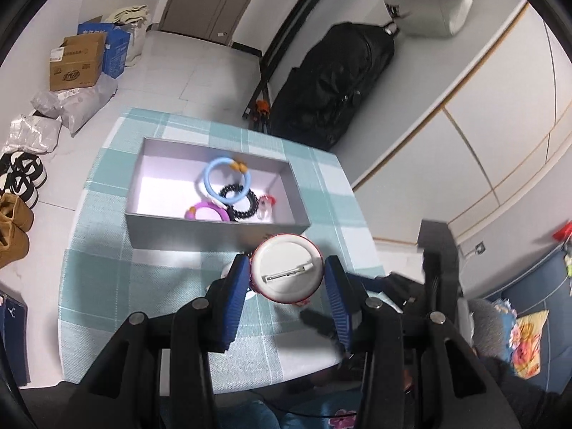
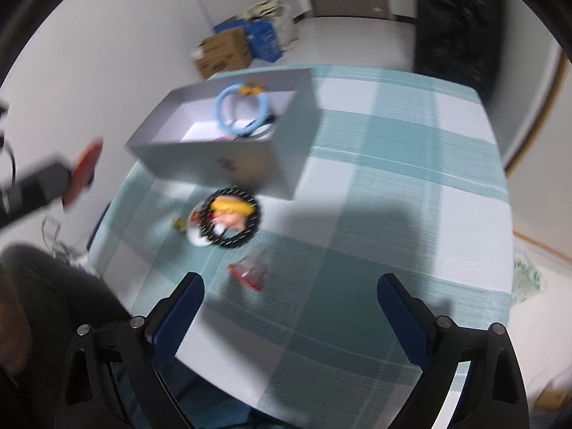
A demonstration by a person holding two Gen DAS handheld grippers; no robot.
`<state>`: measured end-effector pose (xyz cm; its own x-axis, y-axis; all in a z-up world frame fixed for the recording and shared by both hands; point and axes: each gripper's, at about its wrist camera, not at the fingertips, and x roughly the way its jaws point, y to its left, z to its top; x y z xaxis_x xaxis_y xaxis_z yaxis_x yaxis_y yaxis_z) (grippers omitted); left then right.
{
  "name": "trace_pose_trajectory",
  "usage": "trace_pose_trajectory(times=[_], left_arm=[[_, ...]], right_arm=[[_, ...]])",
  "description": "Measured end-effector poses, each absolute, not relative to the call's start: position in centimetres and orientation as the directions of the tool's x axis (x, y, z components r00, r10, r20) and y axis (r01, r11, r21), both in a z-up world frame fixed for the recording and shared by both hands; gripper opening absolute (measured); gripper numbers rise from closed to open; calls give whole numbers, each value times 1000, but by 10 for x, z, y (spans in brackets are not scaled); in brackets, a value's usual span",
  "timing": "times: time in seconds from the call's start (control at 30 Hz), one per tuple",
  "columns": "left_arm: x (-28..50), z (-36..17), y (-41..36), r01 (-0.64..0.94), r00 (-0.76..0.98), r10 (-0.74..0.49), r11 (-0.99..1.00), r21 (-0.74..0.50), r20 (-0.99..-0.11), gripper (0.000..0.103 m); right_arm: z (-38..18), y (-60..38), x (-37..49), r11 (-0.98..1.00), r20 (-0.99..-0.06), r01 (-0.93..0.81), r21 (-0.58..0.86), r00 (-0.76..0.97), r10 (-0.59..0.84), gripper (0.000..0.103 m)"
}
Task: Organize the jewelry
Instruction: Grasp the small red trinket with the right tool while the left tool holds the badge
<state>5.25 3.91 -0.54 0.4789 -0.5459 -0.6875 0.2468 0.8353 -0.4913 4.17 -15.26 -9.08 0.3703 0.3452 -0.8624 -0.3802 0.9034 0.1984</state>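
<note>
Left hand-held gripper [image 1: 286, 279], clamped on a round pin badge [image 1: 287, 268] with its back up, just short of the grey box [image 1: 214, 232]. Right hand-held gripper [image 2: 289, 298], jaws apart and empty, faces a small red-edged packet [image 2: 248, 271] near the surface's near edge.

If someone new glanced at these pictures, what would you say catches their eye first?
Probably the round pin badge, seen from its white back with the clasp showing, pinched in the left claw just short of the grey box. Next, the light blue ring among the trinkets in that box, and the black-rimmed badge lying on the checked tablecloth.
</note>
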Motion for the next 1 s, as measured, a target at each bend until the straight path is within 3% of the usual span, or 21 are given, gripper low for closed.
trace_pose_trajectory(times=[0.17,0.33,0.5,0.87,1.0], left_arm=[[59,-8,47,225,485,-549,831,-509,-681,37],[60,-8,51,230,496,-539,838,-495,-681,37],[60,-7,56,224,496,-544,833,-506,-677,37],[60,-7,58,216,501,-531,842,-495,-684,37],[59,-7,57,219,504,-527,845,-488,-685,37]], right_arm=[[-93,-133,36,880,-869,-456,133,373,325,79],[-98,-121,35,871,-877,-482,98,371,304,55],[-101,-116,37,867,-881,-491,80,372,292,52],[-102,-117,41,874,-885,-481,65,376,273,34],[-101,-124,47,883,-886,-461,85,370,278,22]])
